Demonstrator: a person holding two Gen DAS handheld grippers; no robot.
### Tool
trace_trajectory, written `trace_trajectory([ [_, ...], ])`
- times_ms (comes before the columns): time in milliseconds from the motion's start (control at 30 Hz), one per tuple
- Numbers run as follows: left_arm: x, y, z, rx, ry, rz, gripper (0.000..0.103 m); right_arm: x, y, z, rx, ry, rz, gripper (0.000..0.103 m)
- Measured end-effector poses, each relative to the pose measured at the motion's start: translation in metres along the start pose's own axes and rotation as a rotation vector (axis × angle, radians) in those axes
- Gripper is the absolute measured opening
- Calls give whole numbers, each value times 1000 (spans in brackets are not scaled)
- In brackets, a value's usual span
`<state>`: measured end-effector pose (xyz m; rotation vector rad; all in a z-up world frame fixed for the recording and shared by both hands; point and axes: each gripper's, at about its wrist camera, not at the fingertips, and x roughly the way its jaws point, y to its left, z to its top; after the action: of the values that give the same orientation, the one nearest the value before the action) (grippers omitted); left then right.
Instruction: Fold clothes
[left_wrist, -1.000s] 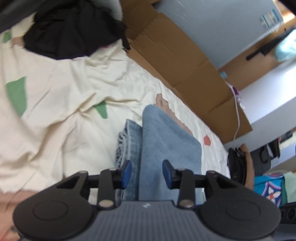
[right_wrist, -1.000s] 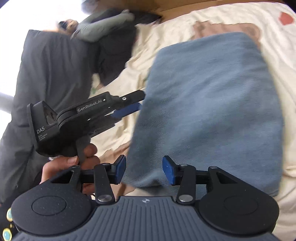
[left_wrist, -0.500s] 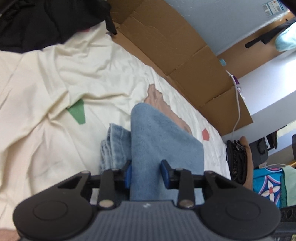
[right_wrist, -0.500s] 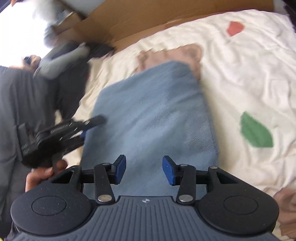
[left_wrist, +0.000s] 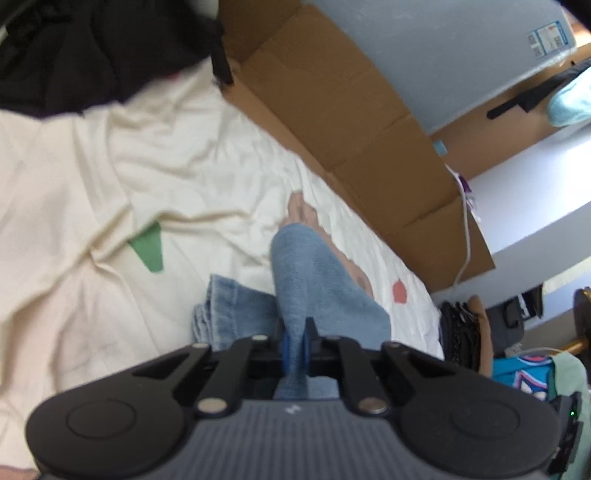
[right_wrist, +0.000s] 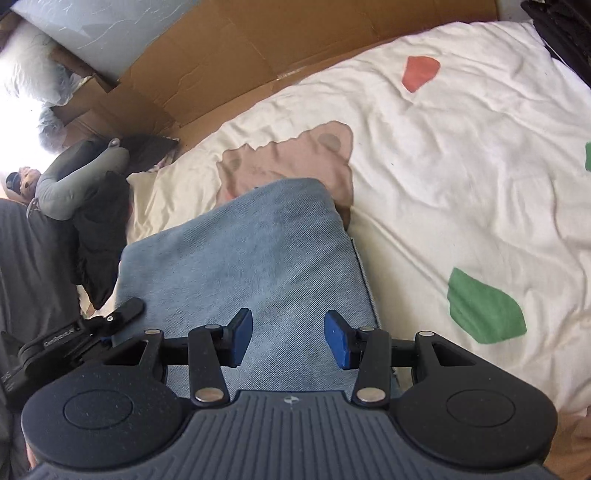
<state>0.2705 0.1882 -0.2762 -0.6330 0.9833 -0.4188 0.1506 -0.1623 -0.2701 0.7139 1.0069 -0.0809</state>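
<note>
Left claw newly clamped on blue denim garment, right claw agape above; cardboard alongside.

black tongs with blue pads, silver screws, ribbed grey housing; maybe a dark grey garment.

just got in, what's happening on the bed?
A person is folding blue jeans on a cream printed bedsheet, one handheld gripper in each hand. The left gripper has just been closing and is now pinched shut on a fold of the denim at its near edge. The right gripper hovers over the folded jeans with its jaws open, nothing between the pads. A pile of dark clothes sits further up the bed.
</note>
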Motion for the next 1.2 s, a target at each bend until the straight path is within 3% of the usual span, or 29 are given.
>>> trace_trajectory([
  [167,-16,3,-9,10,-32,31,7,-1,5,2,-11,-11,18,51],
  [367,-1,29,-13,-24,-10,59,7,14,11,8,-68,-28,6,48],
  [467,5,32,-12,-8,-11,63,8,32,8,15,-87,-14,-14,25],
  [667,10,35,-13,14,-13,53,8,60,7,33,-108,-20,-31,23],
  [967,10,25,-10,63,-5,88,10,79,1,67,-69,-18,-17,23],
  [1100,-10,-2,-3,159,-29,218,18,57,4,63,-97,-60,-18,34],
  [1200,-27,-17,4,192,-58,233,18,46,3,55,-112,-58,-10,39],
])
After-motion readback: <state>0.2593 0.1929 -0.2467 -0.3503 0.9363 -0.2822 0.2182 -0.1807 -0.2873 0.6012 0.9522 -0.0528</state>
